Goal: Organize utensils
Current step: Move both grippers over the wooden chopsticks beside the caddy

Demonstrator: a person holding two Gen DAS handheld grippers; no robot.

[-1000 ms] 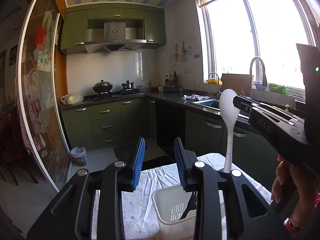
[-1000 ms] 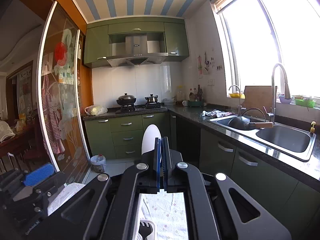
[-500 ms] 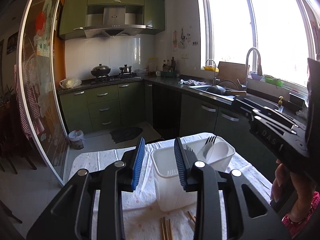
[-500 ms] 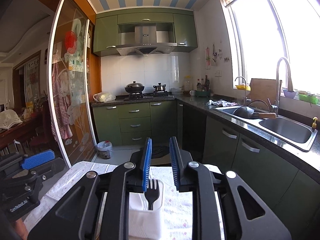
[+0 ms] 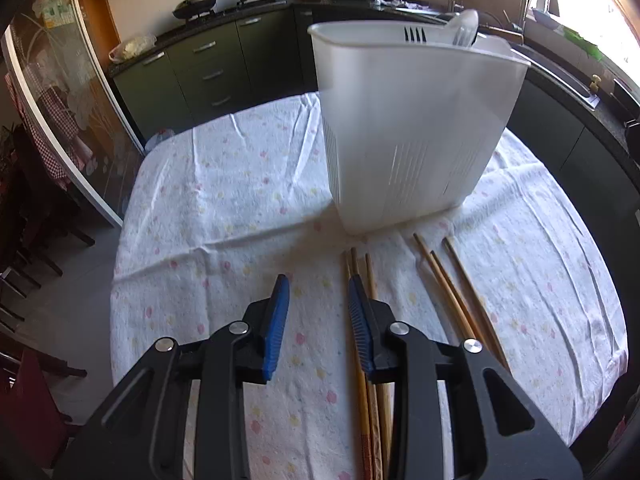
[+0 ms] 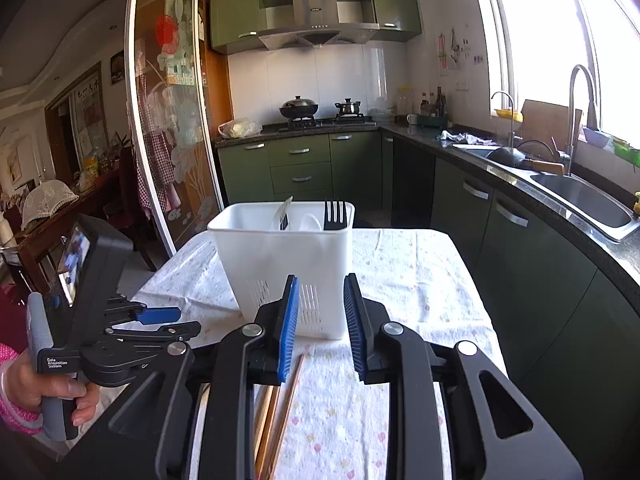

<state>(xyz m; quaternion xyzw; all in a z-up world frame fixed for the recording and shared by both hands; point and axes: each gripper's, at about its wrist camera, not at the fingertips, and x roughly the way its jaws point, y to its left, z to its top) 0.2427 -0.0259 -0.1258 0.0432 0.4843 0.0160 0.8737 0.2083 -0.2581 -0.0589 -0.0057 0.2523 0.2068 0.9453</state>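
Observation:
A white plastic utensil holder (image 5: 408, 128) stands on the floral tablecloth (image 5: 224, 208); it also shows in the right wrist view (image 6: 280, 260). It holds a black fork (image 6: 335, 214) and a white spoon (image 5: 464, 30). Several wooden chopsticks lie on the cloth in front of it, one group (image 5: 370, 276) under my left gripper's right finger, another group (image 5: 456, 280) further right. My left gripper (image 5: 318, 304) is open and empty, low over the cloth. My right gripper (image 6: 320, 316) is open and empty, just before the holder, with chopsticks (image 6: 280, 408) below it.
The table edge drops off to the left and front. Green kitchen cabinets (image 6: 300, 164), a stove with pots (image 6: 320, 110) and a sink (image 6: 580, 196) line the far walls. A glass sliding door (image 6: 168, 120) stands left.
My right gripper released the white spoon into the holder and opened. Both grippers dropped down; my left now points down at the chopsticks on the cloth.

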